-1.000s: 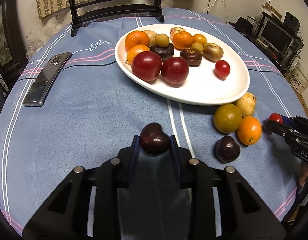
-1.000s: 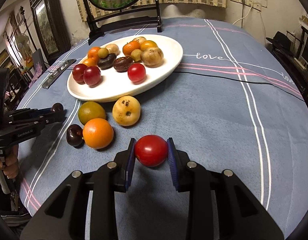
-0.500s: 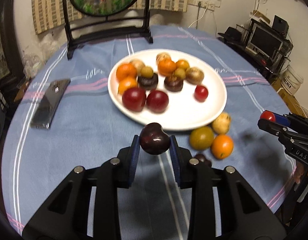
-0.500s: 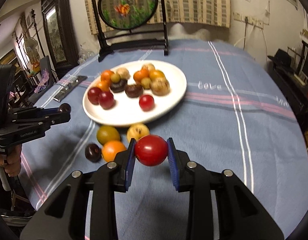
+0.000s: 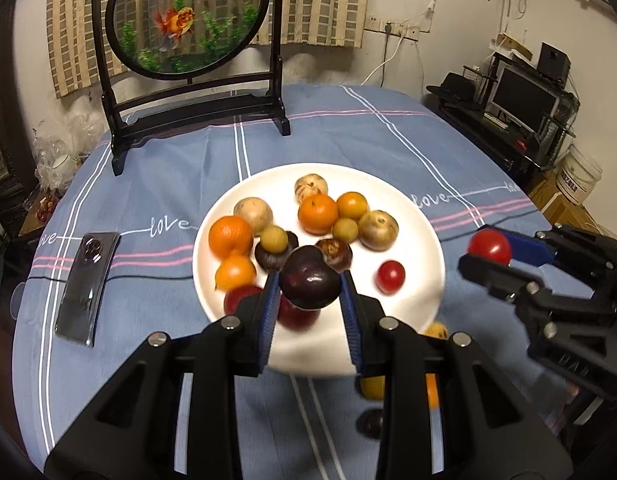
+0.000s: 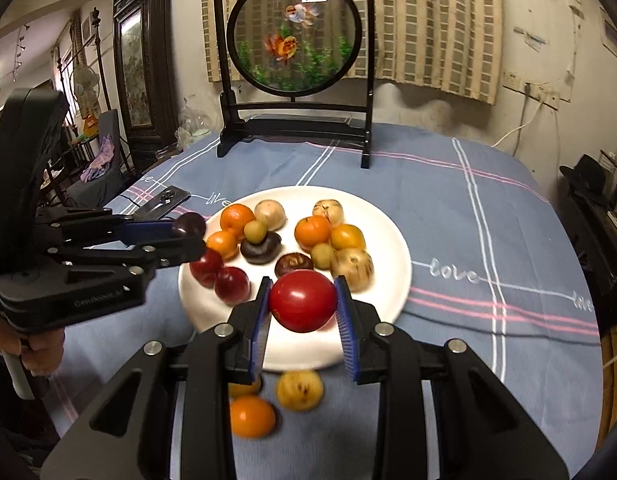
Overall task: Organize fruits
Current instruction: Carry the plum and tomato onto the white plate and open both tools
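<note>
- Left tongs (image 5: 310, 288): closed on a dark purple plum (image 5: 309, 282), which is pinched between the blue pads and held in the air above the near part of the plate. In the right wrist view these tongs (image 6: 188, 232) are seen at the left, the plum (image 6: 188, 225) at their tips beside the plate's left rim.
- Right tongs (image 6: 302, 304): closed on a red tomato (image 6: 302, 301), which is held clear of the tabletop over the plate's near edge. In the left wrist view they (image 5: 486, 252) are seen at the right, the tomato (image 5: 489, 247) at their tips, just right of the plate.
- White plate (image 5: 420, 240): set in the middle of the tabletop; oranges, yellow-green fruits, pale brown round fruits, two dark brown fruits, red plums and one small red tomato (image 5: 390, 277) are carried on it.
- Loose fruit: an orange (image 6: 252, 416) and a yellowish spotted fruit (image 6: 299, 390) are left on the cloth near the plate's near rim; further pieces are partly hidden behind the tongs.
- Tabletop (image 5: 156, 184): covered by a blue cloth with white and pink stripes.
- Phone (image 5: 87, 280): laid flat at the left of the plate, well apart from it.
- Framed goldfish screen (image 5: 188, 16): stood upright at the far edge.
- Hand (image 6: 40, 354): seen at the left tongs' grip.
</note>
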`<state>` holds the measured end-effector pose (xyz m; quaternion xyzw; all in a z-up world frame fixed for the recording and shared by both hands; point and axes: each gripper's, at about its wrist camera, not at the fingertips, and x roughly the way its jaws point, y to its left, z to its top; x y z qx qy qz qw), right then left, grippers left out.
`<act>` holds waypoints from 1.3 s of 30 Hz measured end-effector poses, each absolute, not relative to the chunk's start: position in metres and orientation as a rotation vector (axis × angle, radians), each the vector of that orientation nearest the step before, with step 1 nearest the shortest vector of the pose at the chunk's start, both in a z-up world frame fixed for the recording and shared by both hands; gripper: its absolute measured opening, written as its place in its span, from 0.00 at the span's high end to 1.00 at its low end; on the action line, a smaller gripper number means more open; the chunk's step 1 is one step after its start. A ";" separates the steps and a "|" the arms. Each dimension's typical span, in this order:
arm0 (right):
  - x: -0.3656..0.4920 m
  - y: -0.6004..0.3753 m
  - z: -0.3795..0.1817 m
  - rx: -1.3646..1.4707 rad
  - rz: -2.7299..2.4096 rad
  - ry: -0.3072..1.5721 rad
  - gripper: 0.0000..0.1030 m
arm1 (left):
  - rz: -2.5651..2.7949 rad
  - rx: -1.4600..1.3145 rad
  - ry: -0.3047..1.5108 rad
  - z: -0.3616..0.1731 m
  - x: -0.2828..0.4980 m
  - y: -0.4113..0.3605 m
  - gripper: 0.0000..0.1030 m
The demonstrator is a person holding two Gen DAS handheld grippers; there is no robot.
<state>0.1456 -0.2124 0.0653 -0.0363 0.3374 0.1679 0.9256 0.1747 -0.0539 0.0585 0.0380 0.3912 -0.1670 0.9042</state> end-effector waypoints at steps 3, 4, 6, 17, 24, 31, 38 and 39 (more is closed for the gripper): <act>0.165 -0.207 0.059 -0.082 0.354 0.715 0.70 | -0.332 0.072 0.831 0.052 0.194 -0.056 0.70; 0.169 -0.205 0.058 -0.084 0.353 0.721 0.70 | -0.326 0.070 0.842 0.048 0.201 -0.057 0.70; 0.180 -0.203 0.053 -0.085 0.350 0.735 0.70 | -0.317 0.065 0.860 0.041 0.210 -0.057 0.70; 0.231 -0.194 0.020 -0.099 0.331 0.826 0.70 | -0.260 0.035 0.927 0.014 0.247 -0.054 0.70; 0.245 -0.189 0.007 -0.113 0.313 0.858 0.69 | -0.245 0.024 0.948 0.007 0.255 -0.057 0.70; 0.240 -0.194 0.009 -0.100 0.289 0.850 0.66 | -0.235 0.019 0.958 0.002 0.254 -0.057 0.58; 0.227 -0.201 0.018 -0.080 0.279 0.828 0.65 | -0.220 0.013 0.910 0.018 0.236 -0.055 0.49; 0.225 -0.202 0.020 -0.076 0.280 0.822 0.65 | -0.222 0.013 0.903 0.019 0.232 -0.054 0.48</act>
